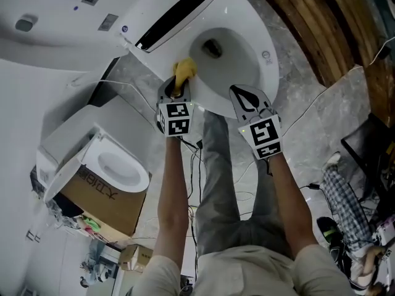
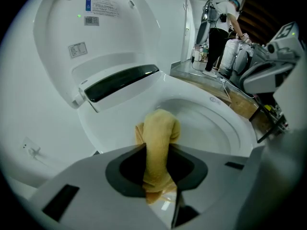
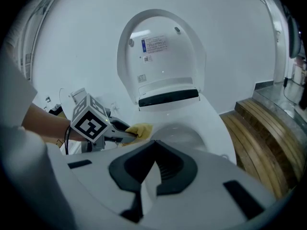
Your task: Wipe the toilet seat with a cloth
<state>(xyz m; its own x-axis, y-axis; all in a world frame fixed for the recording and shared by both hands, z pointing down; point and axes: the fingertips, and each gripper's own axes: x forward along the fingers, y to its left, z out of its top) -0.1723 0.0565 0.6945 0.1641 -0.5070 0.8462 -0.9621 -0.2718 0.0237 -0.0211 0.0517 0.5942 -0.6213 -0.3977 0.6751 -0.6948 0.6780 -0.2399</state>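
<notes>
A white toilet stands with its lid (image 1: 55, 17) raised. Its seat (image 1: 266, 73) rings the open bowl. A yellow cloth (image 1: 184, 70) rests on the seat's near-left rim. My left gripper (image 1: 178, 90) is shut on the cloth (image 2: 158, 143), which sticks out past the jaws over the seat (image 2: 230, 128). My right gripper (image 1: 241, 96) hovers at the seat's front edge, shut with nothing in it. The right gripper view shows its jaws (image 3: 152, 150) closed in front of the seat (image 3: 211, 123), with the left gripper (image 3: 115, 133) and cloth (image 3: 139, 130) at left.
A second toilet (image 1: 117, 165) sits on a cardboard box (image 1: 99, 199) at left. Wooden steps (image 1: 315, 23) curve round the far right. Cables (image 1: 308, 113) trail over the grey floor. A seated person's plaid legs (image 1: 345, 196) are at right, and another person (image 2: 220, 28) stands in the background.
</notes>
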